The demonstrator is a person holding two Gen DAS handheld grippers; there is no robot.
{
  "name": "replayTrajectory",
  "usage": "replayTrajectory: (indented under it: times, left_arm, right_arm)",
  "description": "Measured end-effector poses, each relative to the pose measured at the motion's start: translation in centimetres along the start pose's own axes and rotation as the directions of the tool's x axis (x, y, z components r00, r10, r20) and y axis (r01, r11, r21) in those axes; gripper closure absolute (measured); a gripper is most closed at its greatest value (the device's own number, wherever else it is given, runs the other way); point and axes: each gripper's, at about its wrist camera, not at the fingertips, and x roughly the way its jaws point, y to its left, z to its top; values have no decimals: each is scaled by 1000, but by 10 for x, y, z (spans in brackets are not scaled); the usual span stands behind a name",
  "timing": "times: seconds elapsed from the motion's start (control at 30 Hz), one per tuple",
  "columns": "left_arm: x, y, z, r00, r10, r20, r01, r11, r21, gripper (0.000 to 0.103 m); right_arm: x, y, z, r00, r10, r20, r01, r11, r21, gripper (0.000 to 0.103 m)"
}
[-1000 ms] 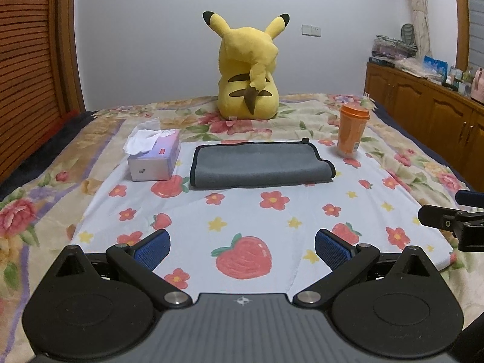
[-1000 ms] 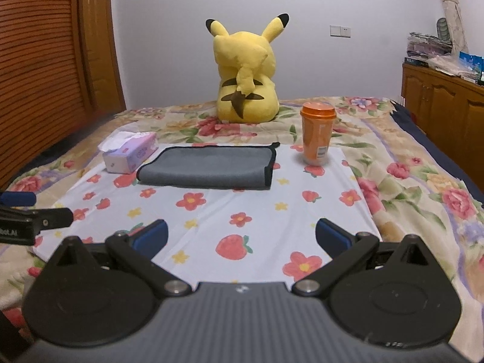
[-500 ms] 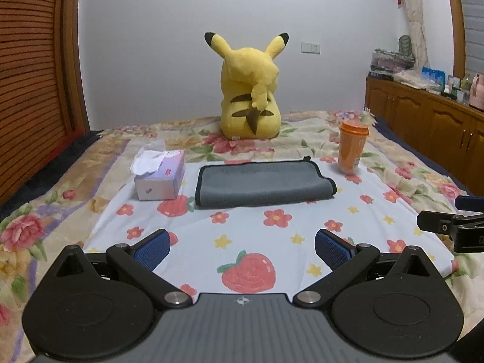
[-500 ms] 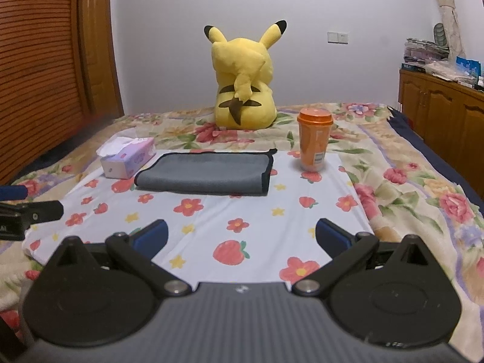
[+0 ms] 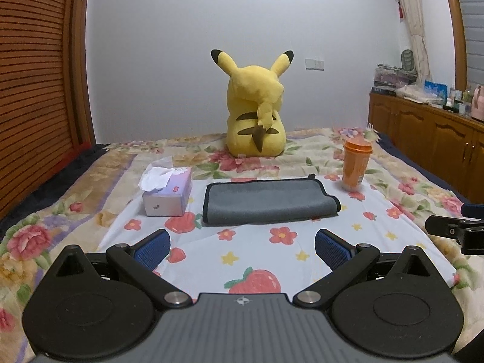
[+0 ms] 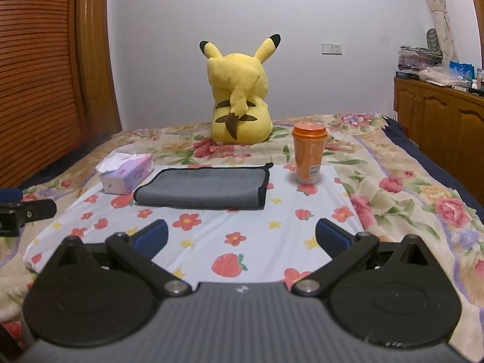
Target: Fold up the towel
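Note:
A grey towel point(image 5: 267, 201) with a black hem lies folded flat on the white fruit-print cloth point(image 5: 257, 251) on the bed; it also shows in the right wrist view point(image 6: 205, 189). My left gripper point(image 5: 242, 249) is open and empty, well short of the towel's near edge. My right gripper point(image 6: 240, 239) is open and empty, also back from the towel. Part of the right gripper shows at the right edge of the left wrist view point(image 5: 453, 231), and part of the left gripper at the left edge of the right wrist view point(image 6: 21, 210).
A tissue box point(image 5: 168, 192) sits left of the towel. An orange cup point(image 5: 356, 166) with a lid stands at its right. A yellow Pikachu plush point(image 5: 255, 112) sits behind. A wooden cabinet point(image 5: 429, 142) runs along the right, a slatted door point(image 5: 33, 90) along the left.
Both grippers have drawn back and risen from the towel, so it looks smaller and farther. The towel has not moved. Both stay open.

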Motion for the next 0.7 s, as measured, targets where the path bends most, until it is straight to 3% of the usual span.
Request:
replayTrajectory:
  times: [0.7]
  left_arm:
    - [-6, 0, 2, 999, 25, 46, -26, 1000, 17, 0]
  right_arm:
    - [-6, -6, 0, 999, -9, 39, 8, 1000, 22, 0]
